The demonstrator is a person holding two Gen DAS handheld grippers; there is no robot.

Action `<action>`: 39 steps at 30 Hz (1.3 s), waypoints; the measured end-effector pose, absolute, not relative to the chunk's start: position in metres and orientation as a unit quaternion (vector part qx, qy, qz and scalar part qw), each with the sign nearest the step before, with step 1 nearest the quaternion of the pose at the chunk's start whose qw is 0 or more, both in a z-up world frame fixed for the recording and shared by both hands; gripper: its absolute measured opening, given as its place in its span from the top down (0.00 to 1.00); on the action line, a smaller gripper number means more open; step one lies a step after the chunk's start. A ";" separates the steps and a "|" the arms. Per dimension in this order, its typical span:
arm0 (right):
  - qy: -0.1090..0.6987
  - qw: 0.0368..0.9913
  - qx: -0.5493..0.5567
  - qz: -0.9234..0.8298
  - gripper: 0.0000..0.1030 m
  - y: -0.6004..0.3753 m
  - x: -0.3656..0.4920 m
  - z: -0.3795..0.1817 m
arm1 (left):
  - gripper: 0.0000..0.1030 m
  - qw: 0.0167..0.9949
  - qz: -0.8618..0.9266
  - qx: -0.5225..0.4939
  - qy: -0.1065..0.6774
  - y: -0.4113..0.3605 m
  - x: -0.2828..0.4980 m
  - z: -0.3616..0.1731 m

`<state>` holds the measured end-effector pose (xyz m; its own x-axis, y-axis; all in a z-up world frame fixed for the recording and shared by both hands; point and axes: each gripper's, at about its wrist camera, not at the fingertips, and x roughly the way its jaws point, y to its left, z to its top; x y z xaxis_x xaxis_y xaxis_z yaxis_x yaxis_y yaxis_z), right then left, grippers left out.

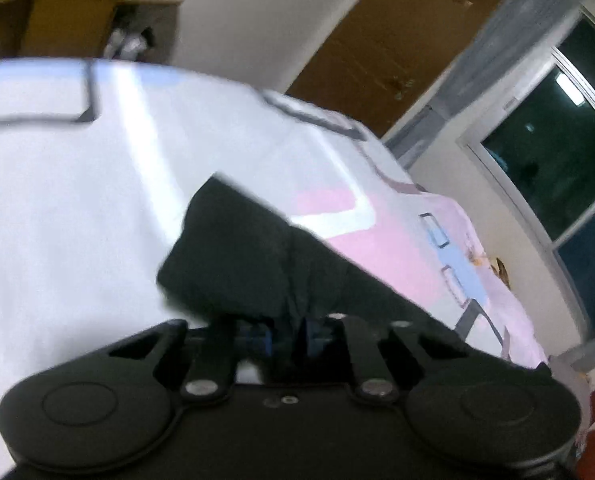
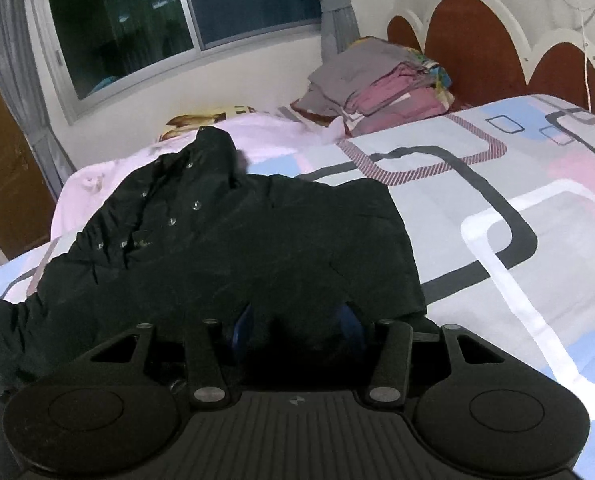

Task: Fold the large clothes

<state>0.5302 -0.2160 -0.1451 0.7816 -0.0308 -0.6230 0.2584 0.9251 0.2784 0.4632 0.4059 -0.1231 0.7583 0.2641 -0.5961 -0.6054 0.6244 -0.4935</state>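
My left gripper (image 1: 287,338) has its blue pads (image 1: 311,340) drawn close together with a fold of the black jacket (image 1: 249,256) pinched between them; the cloth bunches up right at the tips and runs away from me across the bed (image 1: 77,208). That view is blurred, so I can't make out which part of the jacket I have there. My right gripper (image 2: 297,332) sits with its blue pads (image 2: 351,330) about halfway apart and the jacket's near edge (image 2: 233,248) lying between them; dark cloth fills the gap, but I cannot tell whether the pads actually press on it. From the right wrist I see the jacket spread over the patterned bedcover (image 2: 517,208), snaps (image 2: 171,222) running up its left part, with its far end toward a pink pillow (image 2: 97,184). Beyond it, near the headboard (image 2: 469,56), a pile of folded clothes (image 2: 381,84) rests well apart from the jacket. A dark window (image 2: 137,28) with grey curtains (image 2: 333,20) is behind the bed.
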 end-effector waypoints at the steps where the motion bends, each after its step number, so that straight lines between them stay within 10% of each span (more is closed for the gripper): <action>1: 0.321 0.928 0.174 -0.076 0.52 -0.216 0.530 -0.144 | 0.92 0.883 0.243 -0.328 0.232 0.395 0.470 -0.114; 12: 0.334 0.922 0.184 -0.061 0.52 -0.222 0.541 -0.153 | 0.93 0.956 0.019 -0.202 0.212 0.201 0.552 -0.044; 29: 0.328 0.915 0.233 -0.030 0.52 -0.287 0.532 -0.150 | 0.93 0.924 -0.148 -0.019 0.353 -0.075 0.600 -0.119; 31: 0.330 0.912 0.242 -0.021 0.52 -0.293 0.531 -0.151 | 0.87 0.908 -0.180 0.000 0.379 -0.091 0.604 -0.132; 35: 0.331 0.909 0.252 -0.015 0.51 -0.298 0.533 -0.150 | 0.12 0.908 -0.206 0.001 0.365 -0.097 0.592 -0.127; 37: 0.316 0.916 0.246 0.006 0.09 -0.293 0.531 -0.145 | 0.21 0.918 -0.196 -0.014 0.344 -0.075 0.583 -0.112; 39: 0.312 0.915 0.252 0.038 0.09 -0.286 0.533 -0.141 | 0.35 0.927 -0.178 -0.044 0.328 -0.034 0.577 -0.097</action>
<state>0.5333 -0.2864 -0.1414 0.8031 0.2260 -0.5514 0.0878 0.8703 0.4847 0.5767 -0.0340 -0.0968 0.7219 -0.3584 -0.5919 0.3004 0.9329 -0.1985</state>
